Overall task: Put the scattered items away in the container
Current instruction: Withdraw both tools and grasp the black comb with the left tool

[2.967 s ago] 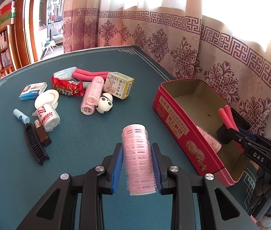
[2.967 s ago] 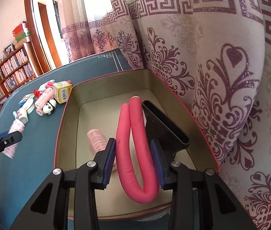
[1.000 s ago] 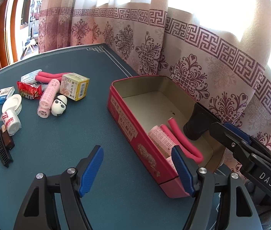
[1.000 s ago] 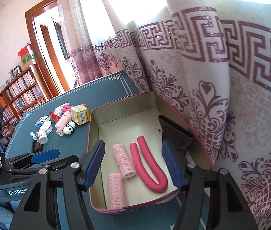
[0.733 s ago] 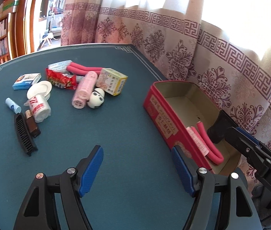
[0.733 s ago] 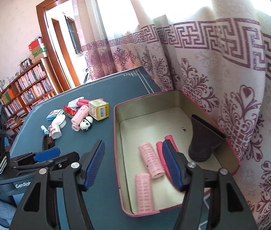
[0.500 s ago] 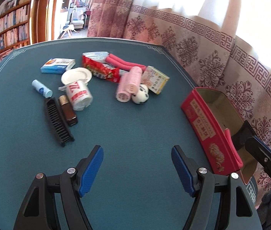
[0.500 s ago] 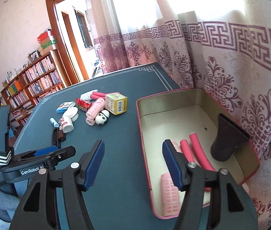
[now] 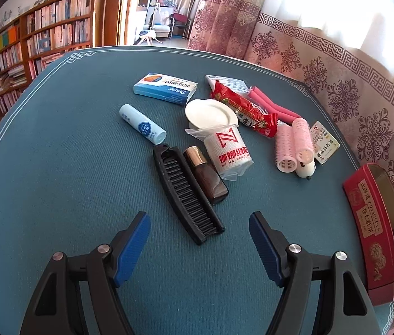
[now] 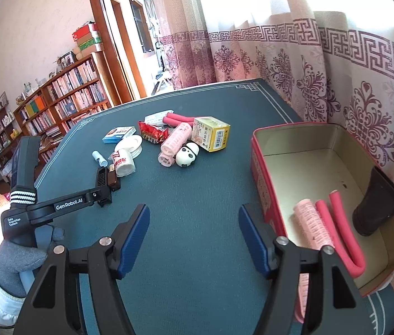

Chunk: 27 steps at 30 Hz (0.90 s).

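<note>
My left gripper is open and empty, just short of a black comb and a brown bottle. Beyond them lie a wrapped roll, a white tube, a white dish, a blue box, a red snack packet, pink hair rollers, a panda toy and a yellow box. The red tin stands at the right. It holds pink rollers, a red foam curler and a black nozzle. My right gripper is open and empty beside the tin.
The green felt table ends in a white border line at the left and far side. A patterned curtain hangs right behind the tin. Bookshelves and a doorway stand beyond the table. The left gripper's body shows in the right wrist view.
Both grippers let go of their pink roller and red curler into the tin and opened. Both then swung left, away from the tin; the left one now faces the scattered items.
</note>
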Each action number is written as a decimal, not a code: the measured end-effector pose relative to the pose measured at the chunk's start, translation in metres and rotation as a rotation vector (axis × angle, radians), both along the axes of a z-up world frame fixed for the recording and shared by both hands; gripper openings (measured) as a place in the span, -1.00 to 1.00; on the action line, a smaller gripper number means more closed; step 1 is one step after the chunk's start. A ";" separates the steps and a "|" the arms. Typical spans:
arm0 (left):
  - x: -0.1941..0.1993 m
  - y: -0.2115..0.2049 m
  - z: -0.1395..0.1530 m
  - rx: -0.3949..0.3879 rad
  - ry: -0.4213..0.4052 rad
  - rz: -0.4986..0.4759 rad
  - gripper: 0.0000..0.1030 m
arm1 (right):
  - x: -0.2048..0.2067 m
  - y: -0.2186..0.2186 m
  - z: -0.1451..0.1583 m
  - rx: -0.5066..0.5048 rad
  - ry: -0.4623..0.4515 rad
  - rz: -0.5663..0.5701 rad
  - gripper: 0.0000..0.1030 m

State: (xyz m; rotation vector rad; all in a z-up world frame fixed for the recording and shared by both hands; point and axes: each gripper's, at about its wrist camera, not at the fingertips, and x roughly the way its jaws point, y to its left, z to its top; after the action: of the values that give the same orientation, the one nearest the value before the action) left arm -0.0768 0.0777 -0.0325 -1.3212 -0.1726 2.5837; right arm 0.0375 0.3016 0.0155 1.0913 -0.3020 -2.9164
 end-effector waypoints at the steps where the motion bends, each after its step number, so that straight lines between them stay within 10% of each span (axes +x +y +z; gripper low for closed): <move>1: -0.003 0.000 -0.002 -0.005 -0.003 -0.001 0.45 | -0.001 -0.002 -0.001 0.001 -0.003 0.005 0.36; 27: -0.039 -0.029 -0.017 -0.174 0.037 -0.046 0.28 | -0.033 -0.041 -0.024 0.015 -0.080 0.084 0.36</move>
State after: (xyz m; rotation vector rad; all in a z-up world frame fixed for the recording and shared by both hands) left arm -0.1156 0.0489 -0.0499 -1.3148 0.0900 2.6320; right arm 0.0049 0.2603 -0.0088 1.1937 -0.2302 -2.8118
